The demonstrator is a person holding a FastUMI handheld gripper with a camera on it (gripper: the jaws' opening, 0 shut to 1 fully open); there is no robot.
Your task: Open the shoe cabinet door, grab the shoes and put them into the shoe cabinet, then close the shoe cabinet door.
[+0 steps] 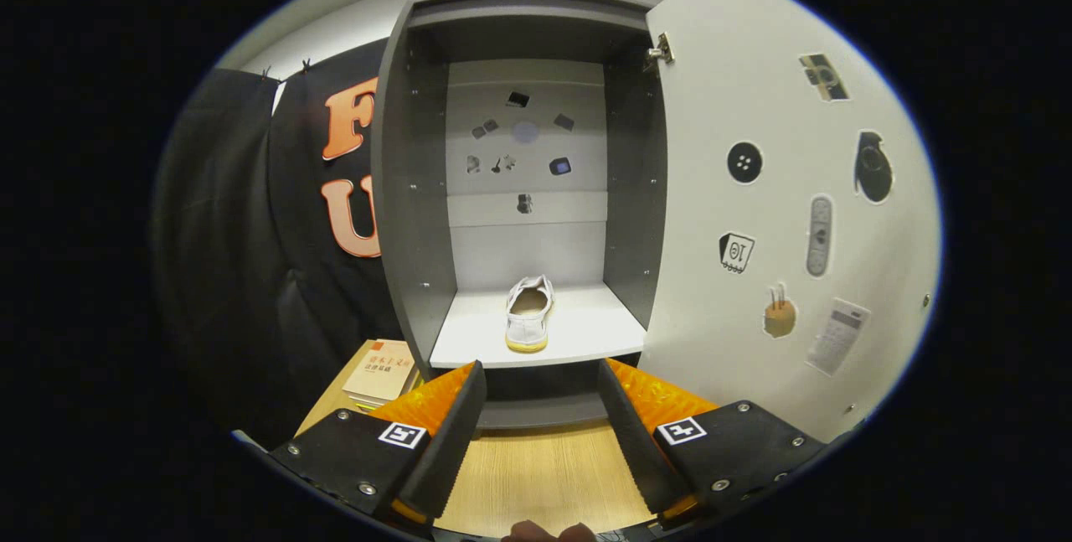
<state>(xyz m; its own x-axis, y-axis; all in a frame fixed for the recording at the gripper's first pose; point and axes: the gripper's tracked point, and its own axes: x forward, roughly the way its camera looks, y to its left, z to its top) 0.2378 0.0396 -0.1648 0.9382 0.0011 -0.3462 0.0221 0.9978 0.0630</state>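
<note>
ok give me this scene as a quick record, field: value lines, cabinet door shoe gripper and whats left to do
cabinet: shoe cabinet, grey walls, pale shelf, stickers on the back panel
door: cabinet door swung open to the right of the cabinet, stickers on its inner face
shoe: white shoe on the shelf inside, heel toward the fingers
gripper: gripper open, holding nothing, fingers in front of the shelf edge
nearby: books stacked beside the cabinet's left wall
left to do: close the door

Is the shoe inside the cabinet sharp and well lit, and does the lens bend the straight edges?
Gripper view: the shoe is sharp and evenly lit on its shelf; the cabinet sides and the open door bow from fisheye distortion; the open gripper shows no blur.
</note>
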